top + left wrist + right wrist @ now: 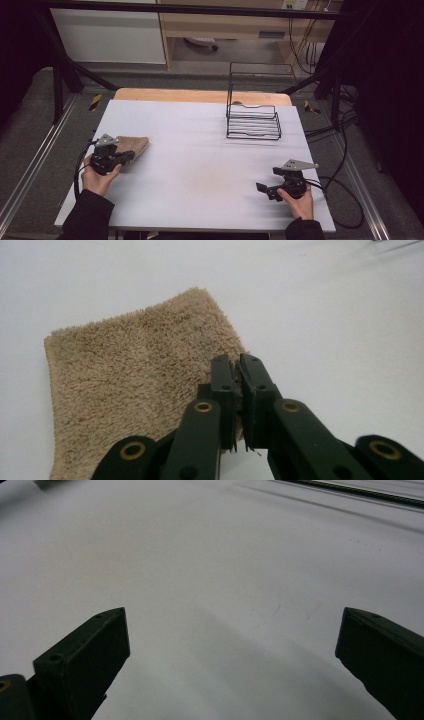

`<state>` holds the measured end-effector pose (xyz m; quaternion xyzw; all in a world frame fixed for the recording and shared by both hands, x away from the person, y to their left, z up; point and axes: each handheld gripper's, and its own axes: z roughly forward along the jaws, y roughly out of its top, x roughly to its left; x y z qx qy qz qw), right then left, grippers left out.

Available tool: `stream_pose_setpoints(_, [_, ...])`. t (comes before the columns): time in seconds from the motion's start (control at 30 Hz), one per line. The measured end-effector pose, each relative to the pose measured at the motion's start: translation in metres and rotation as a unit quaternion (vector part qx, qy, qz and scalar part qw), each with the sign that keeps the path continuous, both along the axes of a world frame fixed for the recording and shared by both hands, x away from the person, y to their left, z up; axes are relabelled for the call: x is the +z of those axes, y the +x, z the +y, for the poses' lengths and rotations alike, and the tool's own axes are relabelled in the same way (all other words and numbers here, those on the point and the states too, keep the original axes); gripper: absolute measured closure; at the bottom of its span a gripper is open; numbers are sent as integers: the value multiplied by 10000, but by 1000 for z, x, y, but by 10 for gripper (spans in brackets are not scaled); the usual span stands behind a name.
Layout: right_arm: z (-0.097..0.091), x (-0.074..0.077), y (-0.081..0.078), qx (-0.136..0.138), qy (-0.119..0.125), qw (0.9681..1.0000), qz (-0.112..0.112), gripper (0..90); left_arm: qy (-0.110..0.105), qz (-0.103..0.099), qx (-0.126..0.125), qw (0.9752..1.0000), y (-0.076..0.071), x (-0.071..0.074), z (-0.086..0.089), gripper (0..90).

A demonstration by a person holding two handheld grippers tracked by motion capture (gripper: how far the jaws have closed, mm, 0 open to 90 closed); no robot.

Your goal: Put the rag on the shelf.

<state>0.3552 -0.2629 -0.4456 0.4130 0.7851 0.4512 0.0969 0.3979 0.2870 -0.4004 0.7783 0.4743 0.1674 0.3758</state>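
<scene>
At left of the high view, the left gripper (131, 156) pinches the towel's (135, 145) edge; lower right, the right gripper (261, 188) gapes wide over the table (200, 150)

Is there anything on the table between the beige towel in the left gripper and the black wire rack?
Nothing visible. The left gripper pinches the edge of the beige terry towel, and only bare white table lies between it and the black wire rack.

Towel (135, 375): tan, looped pile, plain. Tabletop (200, 165): pale grey-white, pale wood strip at far edge. Wire rack (253, 121): black. Both hand-held grippers: black, brass-coloured rivets.
</scene>
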Motion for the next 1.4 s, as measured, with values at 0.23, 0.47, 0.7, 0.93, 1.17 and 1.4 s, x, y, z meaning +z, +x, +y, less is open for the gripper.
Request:
stream_pose_setpoints(0.23, [0,0,0,11,0,10000,1,14,-37,30,-117,9999,-7,2,-21,856])
stream_pose_setpoints(0.47, [0,0,0,14,-12,10000,-3,14,5,-13,-257,9997,-14,4,-41,855])
stream_pose_setpoints(0.7, [0,0,0,21,-29,10000,-3,15,-218,23,-289,9993,-22,5,-58,855])
stream_pose_setpoints(0.93, [1,-1,0,26,-58,10000,-5,15,-352,36,-375,9987,-31,9,-81,855])
stream_pose_setpoints(1.17, [1,-1,0,23,-64,10000,-13,15,-315,84,-538,9980,-35,8,-109,854])
stream_pose_setpoints(1.4, [1,-1,0,43,-80,10000,-20,15,-381,189,-681,9968,-32,6,-139,854])
